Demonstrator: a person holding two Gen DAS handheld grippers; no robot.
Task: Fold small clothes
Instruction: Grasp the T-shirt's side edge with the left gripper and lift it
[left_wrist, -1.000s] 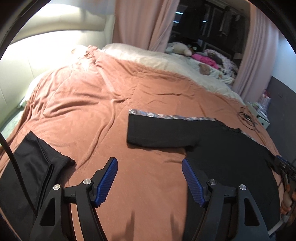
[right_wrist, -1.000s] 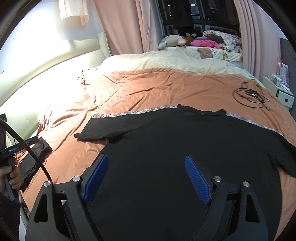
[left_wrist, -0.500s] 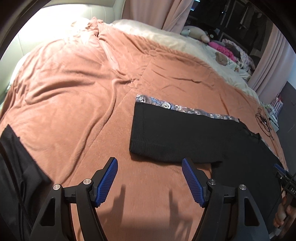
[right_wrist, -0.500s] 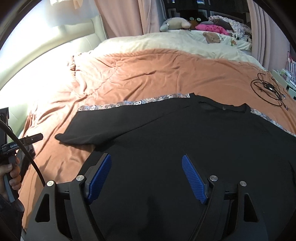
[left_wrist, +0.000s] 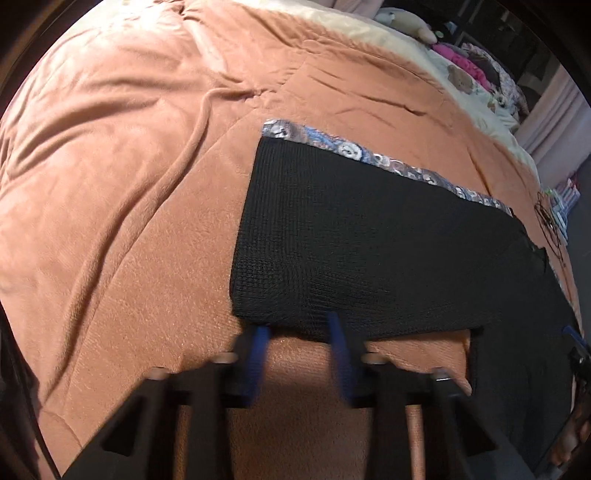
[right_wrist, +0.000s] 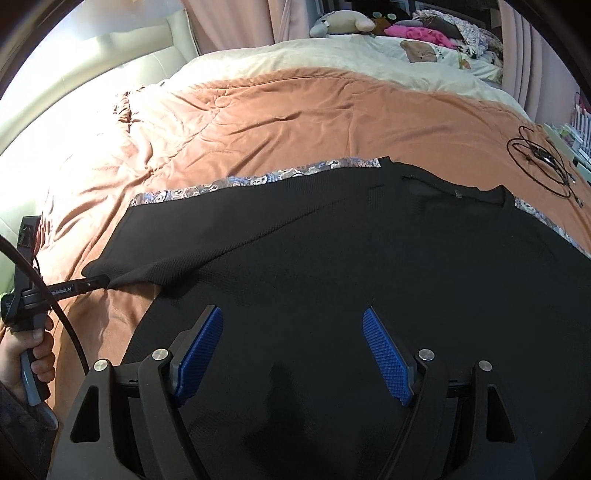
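Lying spread flat on the rust-orange blanket (right_wrist: 280, 122), black t-shirt (right_wrist: 369, 266), neck toward the far side, a patterned trim strip (right_wrist: 251, 182) along its upper sleeve edge. Seen from the left wrist: left gripper (left_wrist: 299, 334) at the near hem of the left sleeve (left_wrist: 332, 236), blue pads (left_wrist: 258, 347) motion-blurred and partly drawn together, sleeve edge dipping between the tips; whether cloth is actually pinched, impossible to tell. Shown only by the right wrist: that same left gripper (right_wrist: 98, 283) from the side, tip touching the sleeve's outer corner, cloth there slightly bunched, held by the person's left hand (right_wrist: 29, 347) with a cable looping past. Also only there: right gripper (right_wrist: 293, 332) hovering over the shirt's body, jaws spread wide, nothing between them; the neckline; a coiled black cable (right_wrist: 543, 162) on the blanket at far right; a cream duvet (right_wrist: 332, 59) with plush toys (right_wrist: 340, 26) beyond. Cut off: the shirt's lower hem and right sleeve end, lost behind the gripper frame and the picture edge. Blurred: the left gripper's fingers, so the exact gap stays unclear.
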